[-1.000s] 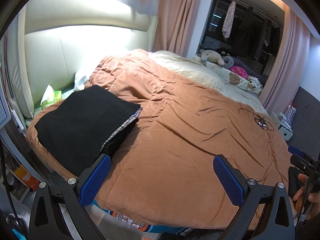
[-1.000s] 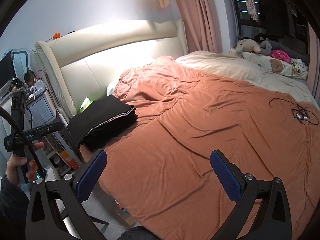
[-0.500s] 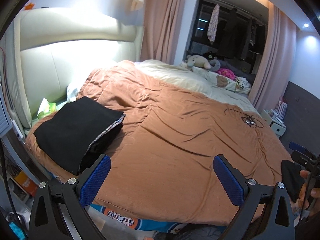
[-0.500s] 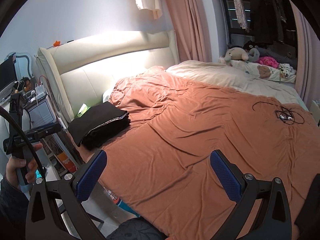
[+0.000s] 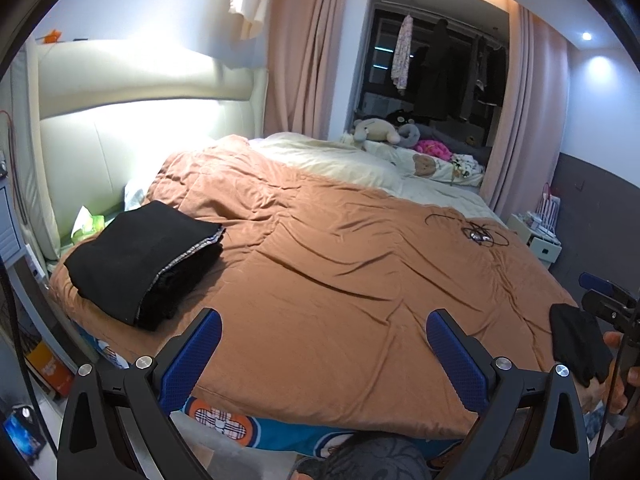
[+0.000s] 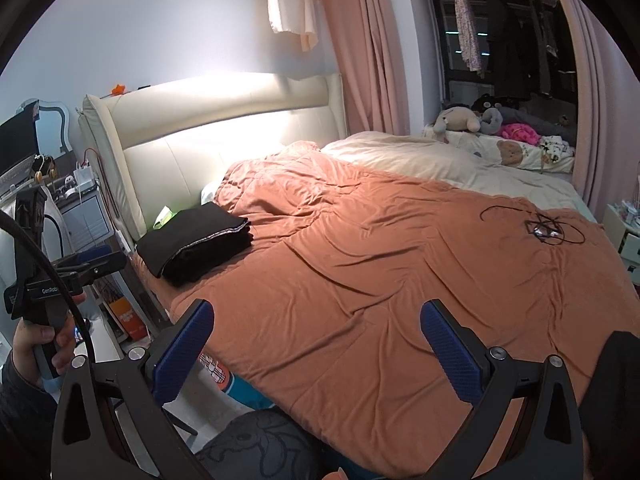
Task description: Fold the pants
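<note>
A stack of folded black pants [image 5: 140, 264] lies at the far left corner of the orange quilt [image 5: 340, 280], while the left gripper [image 5: 322, 344] and right gripper [image 6: 316, 338], jaws wide apart and empty, hover at the near edge, suggesting one fold is finished and another garment must be fetched next.

Bed [image 5: 340, 280] with folded pants [image 5: 140, 256], cable [image 5: 476, 232]

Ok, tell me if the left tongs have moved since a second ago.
Yes. The left tongs backed away from the bed: the black stack, earlier right at their left finger, now lies farther off, and the bed's near edge shows.
</note>
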Motion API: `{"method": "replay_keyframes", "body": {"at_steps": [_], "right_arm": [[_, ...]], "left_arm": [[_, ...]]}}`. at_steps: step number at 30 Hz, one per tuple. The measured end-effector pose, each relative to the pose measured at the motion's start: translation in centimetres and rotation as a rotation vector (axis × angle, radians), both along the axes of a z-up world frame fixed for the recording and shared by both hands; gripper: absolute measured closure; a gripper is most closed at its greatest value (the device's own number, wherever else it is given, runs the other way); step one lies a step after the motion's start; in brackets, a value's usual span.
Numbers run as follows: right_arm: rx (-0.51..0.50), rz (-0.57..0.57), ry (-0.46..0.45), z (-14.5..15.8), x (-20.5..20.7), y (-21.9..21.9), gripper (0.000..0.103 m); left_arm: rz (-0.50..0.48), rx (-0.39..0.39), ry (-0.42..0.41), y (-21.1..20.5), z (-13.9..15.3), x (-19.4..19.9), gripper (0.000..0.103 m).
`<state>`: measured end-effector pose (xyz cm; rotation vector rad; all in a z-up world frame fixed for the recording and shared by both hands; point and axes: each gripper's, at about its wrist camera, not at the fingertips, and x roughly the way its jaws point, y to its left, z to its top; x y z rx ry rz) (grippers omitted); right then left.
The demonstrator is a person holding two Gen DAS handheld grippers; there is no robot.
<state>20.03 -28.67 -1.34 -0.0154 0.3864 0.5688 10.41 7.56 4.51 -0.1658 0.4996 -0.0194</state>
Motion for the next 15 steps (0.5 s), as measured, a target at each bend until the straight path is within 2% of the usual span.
{"method": "replay_keyframes", "body": {"at_steps": [8,15], "right_arm": [[0.007,-0.041,-0.015,-1.3,-3.3,-1.9,0.000],[0.015,-0.076,-0.026,-2.5,-6.1,-2.8,0.000]], "left_arm": [[-0.038,0.021,-0.039,-3.1,-0.1,-3.0,0.000],[-0.068,0.008,-0.078,-5.2,-0.4,-5.6,0.000]]}}
